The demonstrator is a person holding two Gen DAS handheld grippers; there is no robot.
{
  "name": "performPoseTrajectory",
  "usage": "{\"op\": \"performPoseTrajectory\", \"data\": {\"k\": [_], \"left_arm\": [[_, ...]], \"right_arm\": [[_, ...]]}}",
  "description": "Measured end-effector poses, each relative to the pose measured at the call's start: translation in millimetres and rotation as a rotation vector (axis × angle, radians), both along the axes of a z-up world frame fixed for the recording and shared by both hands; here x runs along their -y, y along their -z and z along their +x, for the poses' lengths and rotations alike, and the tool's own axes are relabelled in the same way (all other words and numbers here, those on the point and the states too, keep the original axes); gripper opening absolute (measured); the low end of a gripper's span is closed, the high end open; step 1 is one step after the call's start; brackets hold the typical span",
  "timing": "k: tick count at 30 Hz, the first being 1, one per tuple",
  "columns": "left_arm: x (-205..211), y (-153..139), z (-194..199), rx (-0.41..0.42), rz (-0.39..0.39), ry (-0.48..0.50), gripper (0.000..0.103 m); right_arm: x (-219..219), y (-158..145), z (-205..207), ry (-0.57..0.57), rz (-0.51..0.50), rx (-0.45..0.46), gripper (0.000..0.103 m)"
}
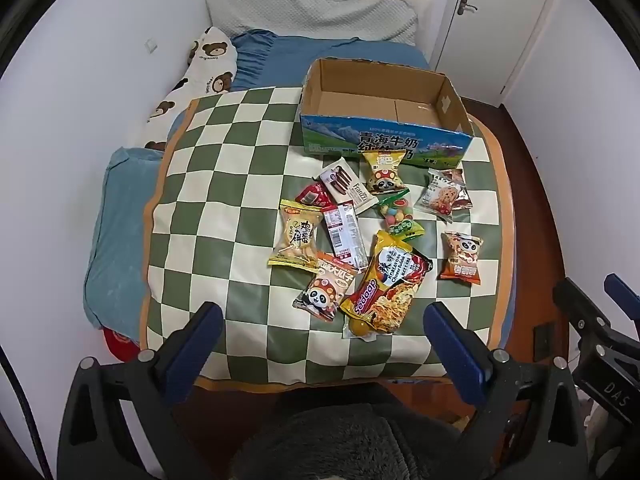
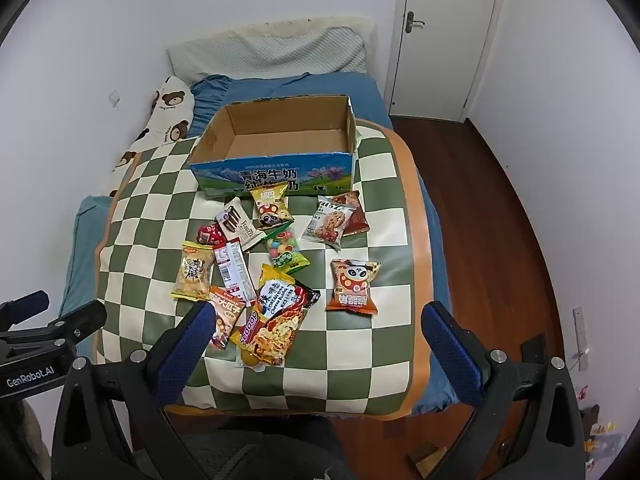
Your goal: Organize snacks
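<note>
Green-and-cream checkered mat [image 1: 224,168]; blue-printed brown cardboard box [image 1: 384,142]; blue bedsheet [image 1: 296,60].

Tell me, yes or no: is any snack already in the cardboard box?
No. The right wrist view shows the cardboard box with a bare brown floor, while the snack packets all lie on the checkered blanket outside it.

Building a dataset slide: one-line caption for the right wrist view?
Open right gripper above scattered snack packets before an empty cardboard box on a checkered blanket.

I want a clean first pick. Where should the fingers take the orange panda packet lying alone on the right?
Probably from above, fingers across the two long side edges of the orange panda packet: it lies flat on the checkered mat, apart from the other snacks, sealed ends near and far.
</note>
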State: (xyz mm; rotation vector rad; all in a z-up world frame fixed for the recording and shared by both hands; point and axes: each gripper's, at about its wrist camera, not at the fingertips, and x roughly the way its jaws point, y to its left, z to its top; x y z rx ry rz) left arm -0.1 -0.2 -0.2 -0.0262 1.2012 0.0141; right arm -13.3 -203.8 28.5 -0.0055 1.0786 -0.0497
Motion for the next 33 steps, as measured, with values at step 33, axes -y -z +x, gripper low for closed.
{"op": "performPoseTrajectory", "data": {"k": [33], "left_arm": [[-8.0,-4.7,-0.4,0.007,-0.013,-0.013,0.103]], "right_arm": [[-7.8,-3.7,-4.8,-0.014,0.013,0.009,0.103]]}}
